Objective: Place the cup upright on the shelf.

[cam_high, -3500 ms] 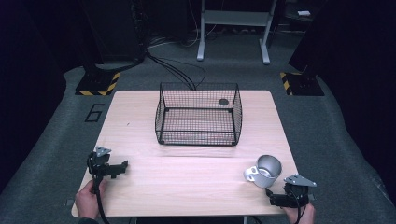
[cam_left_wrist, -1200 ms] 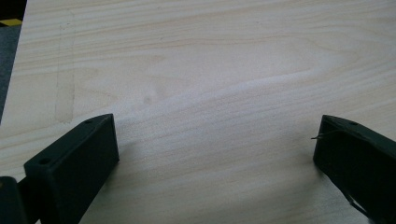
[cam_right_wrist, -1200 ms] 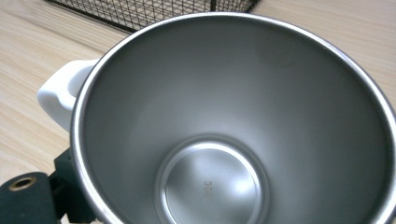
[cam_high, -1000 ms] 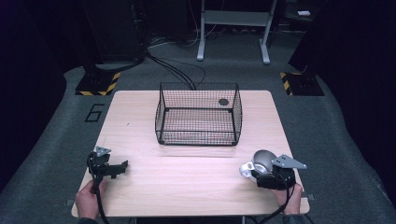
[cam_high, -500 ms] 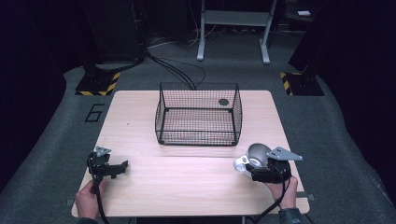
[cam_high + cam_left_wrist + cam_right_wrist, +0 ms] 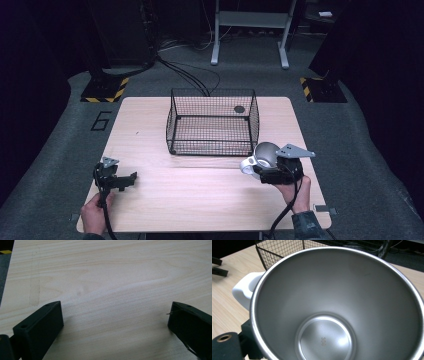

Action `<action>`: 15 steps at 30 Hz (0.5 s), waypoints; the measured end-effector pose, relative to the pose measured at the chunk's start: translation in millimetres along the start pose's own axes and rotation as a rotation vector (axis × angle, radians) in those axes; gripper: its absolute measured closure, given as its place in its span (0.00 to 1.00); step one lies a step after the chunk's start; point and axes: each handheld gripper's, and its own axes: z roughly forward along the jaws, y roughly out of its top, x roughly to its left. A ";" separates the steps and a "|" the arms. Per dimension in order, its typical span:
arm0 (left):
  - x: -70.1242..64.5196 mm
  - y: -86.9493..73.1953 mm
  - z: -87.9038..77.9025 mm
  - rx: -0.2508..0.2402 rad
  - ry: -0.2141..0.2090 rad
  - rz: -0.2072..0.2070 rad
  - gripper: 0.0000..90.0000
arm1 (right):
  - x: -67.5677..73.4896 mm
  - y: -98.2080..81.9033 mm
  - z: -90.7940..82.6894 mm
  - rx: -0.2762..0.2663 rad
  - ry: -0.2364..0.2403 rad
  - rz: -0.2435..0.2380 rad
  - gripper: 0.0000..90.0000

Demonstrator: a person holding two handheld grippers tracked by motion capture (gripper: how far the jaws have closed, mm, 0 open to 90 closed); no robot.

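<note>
Moved leftward, my right gripper (image 6: 266,169) now holds the steel cup (image 6: 265,155) beside the basket (image 6: 212,122); "300" reads inside its base. My left gripper (image 6: 116,179) rests wide apart.

Dim room; grey carpet floor (image 6: 350,150), pale wooden table (image 6: 200,200), grey metal stand (image 6: 250,30) behind.
</note>
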 end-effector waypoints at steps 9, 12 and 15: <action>0.0 0.0 0.0 0.000 0.000 0.000 0.00 | 7.4 26.6 14.2 0.016 0.027 -0.023 0.09; 0.0 0.0 0.0 0.000 0.000 0.000 0.00 | 9.0 34.6 18.2 0.017 0.035 -0.024 0.09; 0.0 0.0 0.0 0.000 0.000 0.000 0.00 | 10.5 43.6 22.1 0.021 0.041 -0.027 0.09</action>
